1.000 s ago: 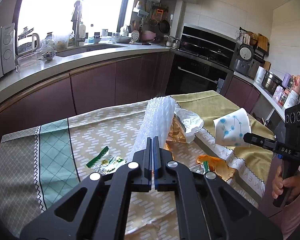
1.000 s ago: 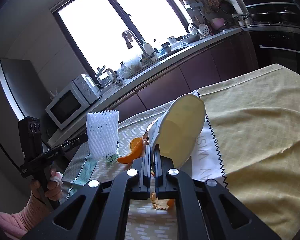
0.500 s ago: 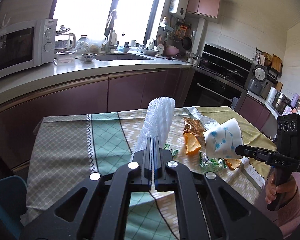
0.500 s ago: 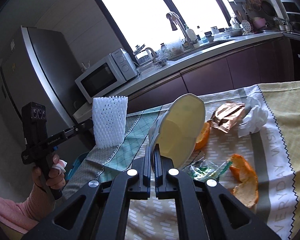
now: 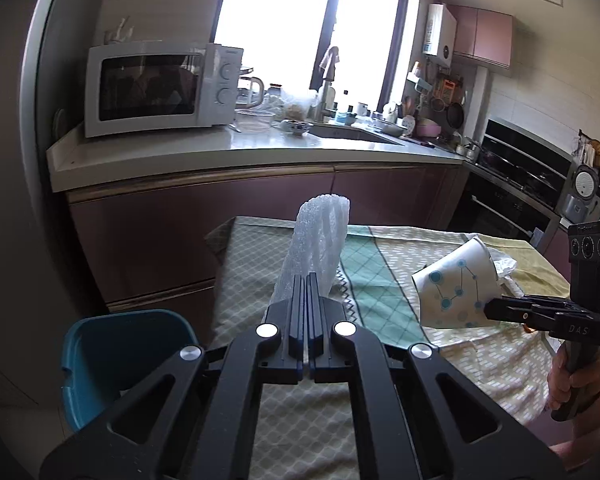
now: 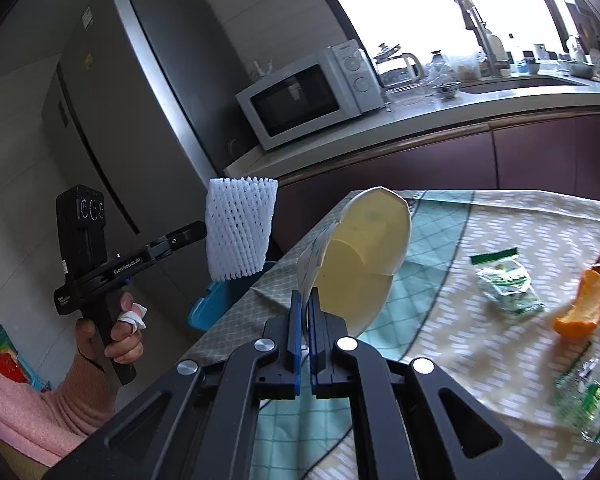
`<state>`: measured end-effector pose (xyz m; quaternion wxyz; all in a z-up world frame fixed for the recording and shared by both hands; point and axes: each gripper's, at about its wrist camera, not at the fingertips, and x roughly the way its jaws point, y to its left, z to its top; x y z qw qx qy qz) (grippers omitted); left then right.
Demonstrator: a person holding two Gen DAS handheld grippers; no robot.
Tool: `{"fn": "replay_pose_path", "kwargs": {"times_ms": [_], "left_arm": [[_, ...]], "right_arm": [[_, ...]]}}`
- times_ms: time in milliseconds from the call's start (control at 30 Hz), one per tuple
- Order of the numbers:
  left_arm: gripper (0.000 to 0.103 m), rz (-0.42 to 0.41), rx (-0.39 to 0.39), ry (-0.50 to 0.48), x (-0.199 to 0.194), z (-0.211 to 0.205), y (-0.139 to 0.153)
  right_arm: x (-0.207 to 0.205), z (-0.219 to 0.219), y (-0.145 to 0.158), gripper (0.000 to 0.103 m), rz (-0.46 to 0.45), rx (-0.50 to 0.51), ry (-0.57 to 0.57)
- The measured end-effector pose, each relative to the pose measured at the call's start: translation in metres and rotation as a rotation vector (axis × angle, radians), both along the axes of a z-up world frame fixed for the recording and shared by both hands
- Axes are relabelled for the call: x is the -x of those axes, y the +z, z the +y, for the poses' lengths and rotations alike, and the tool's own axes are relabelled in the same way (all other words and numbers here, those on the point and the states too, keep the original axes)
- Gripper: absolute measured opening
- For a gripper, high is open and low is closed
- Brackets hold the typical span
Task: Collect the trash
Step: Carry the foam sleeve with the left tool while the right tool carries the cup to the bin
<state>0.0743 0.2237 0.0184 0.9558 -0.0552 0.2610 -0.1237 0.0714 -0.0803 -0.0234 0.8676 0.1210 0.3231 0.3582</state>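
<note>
My left gripper is shut on a white foam fruit net, held upright above the table's left end; the net also shows in the right wrist view. My right gripper is shut on a squashed paper cup, white with blue dots outside, held over the table. A blue bin stands on the floor left of the table, below and left of the net; its rim also shows in the right wrist view.
On the tablecloth lie green wrappers, another wrapper and orange peel. A counter with a microwave and sink runs behind. A fridge stands at the left.
Both grippers have swung left along the table with their loads, from the yellow end to the green end. The blue bin has come fully into the left wrist view.
</note>
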Motion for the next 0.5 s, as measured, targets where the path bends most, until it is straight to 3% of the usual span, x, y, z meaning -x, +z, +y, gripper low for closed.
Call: {"fn": "replay_pose_path", "kwargs": {"times_ms": [267, 500], "left_arm": [[0.002, 0.044, -0.014, 0.165, 0.015, 0.079, -0.017], [0.002, 0.115, -0.018, 0.246, 0.015, 0.119, -0.047]], "right_arm": [[-0.023, 0.083, 0.002, 0.002, 0.013, 0.036, 0.181], [-0.043, 0.145, -0.003, 0.002, 0.049, 0.057, 0.282]]}}
